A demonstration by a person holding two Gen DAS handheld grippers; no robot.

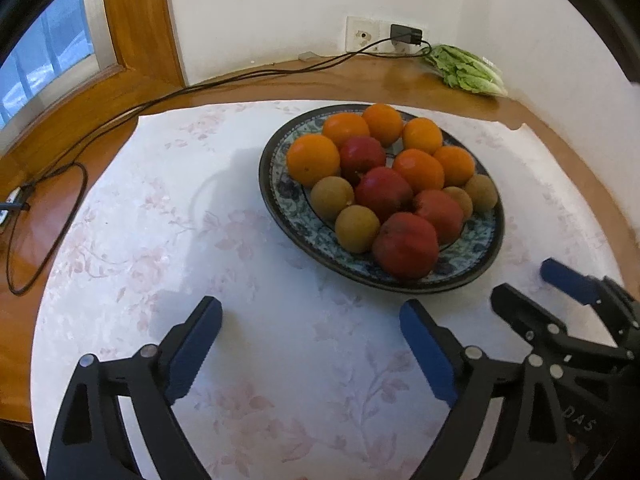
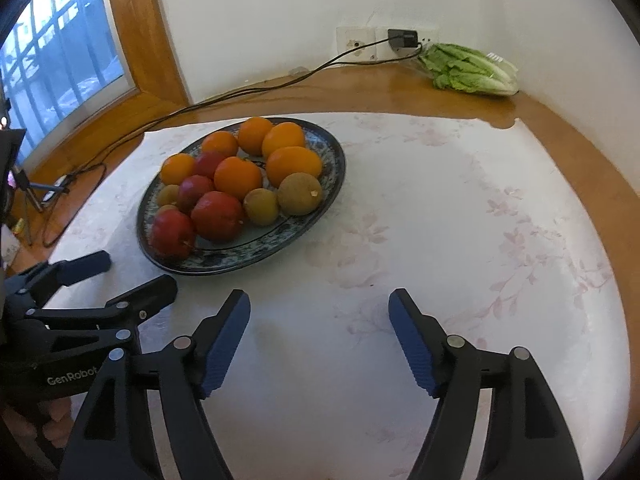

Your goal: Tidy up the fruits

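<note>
Fruit fills a patterned blue-and-white plate point(image 1: 280, 204) resting on a pale floral cloth point(image 1: 132, 240) spread over a wooden table point(image 1: 400, 76). From the left wrist view, the plate sits at about one o'clock from the left gripper point(image 1: 310, 316), whose blue-padded jaws stand wide apart above bare cloth with nothing between them. On the plate, oranges point(image 1: 313, 159) crowd the far half from ten to two o'clock, red fruits point(image 1: 406, 245) run through the middle down to the near rim at six o'clock, and small brownish-green fruits point(image 1: 357, 228) lie at seven o'clock and at three o'clock. The right gripper point(image 2: 319, 300) also has its jaws spread, empty, over the cloth; in its own view the plate lies at about eleven o'clock, well apart from its fingertips. Each gripper shows at the edge of the other's view, at four o'clock in the left view and at eight o'clock in the right, near the plate's rim but not touching it. A head of lettuce point(image 2: 472, 68) lies at the table's far edge at one o'clock against the white wall, just beside a wall socket with a black plug point(image 2: 402, 38), whose black cable point(image 2: 240, 90) trails across the wood toward nine o'clock, below the wooden window frame point(image 2: 132, 40).
</note>
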